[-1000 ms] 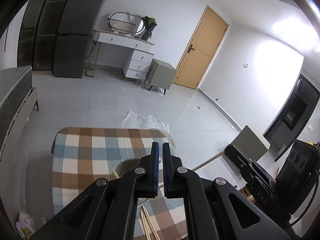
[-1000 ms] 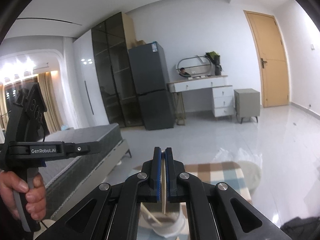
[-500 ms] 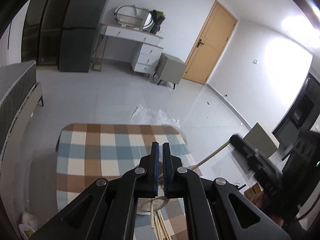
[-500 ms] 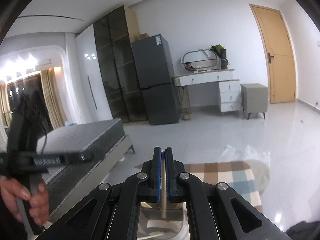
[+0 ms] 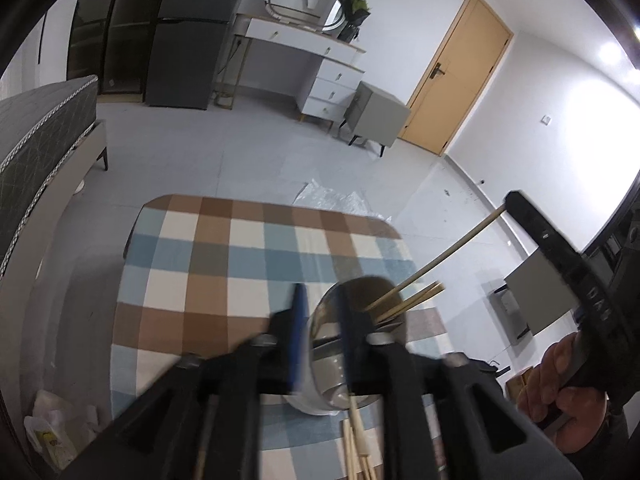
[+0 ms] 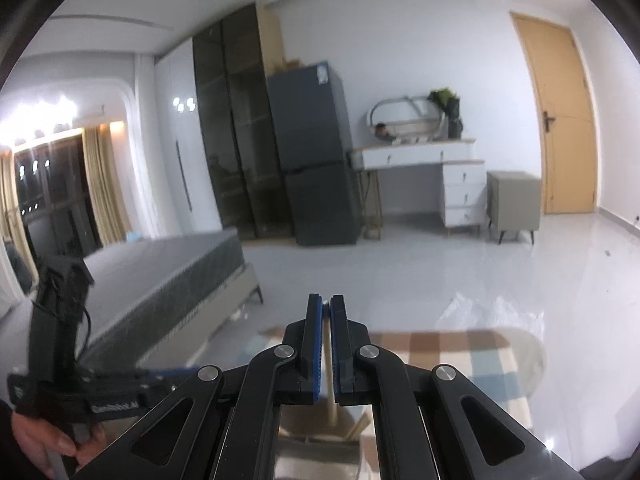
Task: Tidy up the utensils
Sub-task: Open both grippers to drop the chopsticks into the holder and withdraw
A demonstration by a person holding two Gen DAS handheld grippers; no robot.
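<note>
Both of my hands have dropped toward the worktop (image 5: 208, 264) since a second ago, and the round metal holder (image 5: 352, 344) now sits right under my left jaws (image 5: 320, 332). Those jaws are opening, blurred, straddling the holder's near rim without pressing on it. My right jaws (image 6: 325, 344) are pinched on one pale wooden chopstick (image 5: 440, 256); in the left view its long axis slants from the holder up and to the right, into those jaws. Two more chopsticks (image 5: 416, 300) lean inside the holder, tips pointing the same way. Nearest me, a few loose chopsticks (image 5: 354, 444) lie on the blue, brown and white checked cloth, running toward the holder; I cannot count them exactly. Beyond the worktop lies crumpled clear plastic (image 5: 332, 200) on the floor.
</note>
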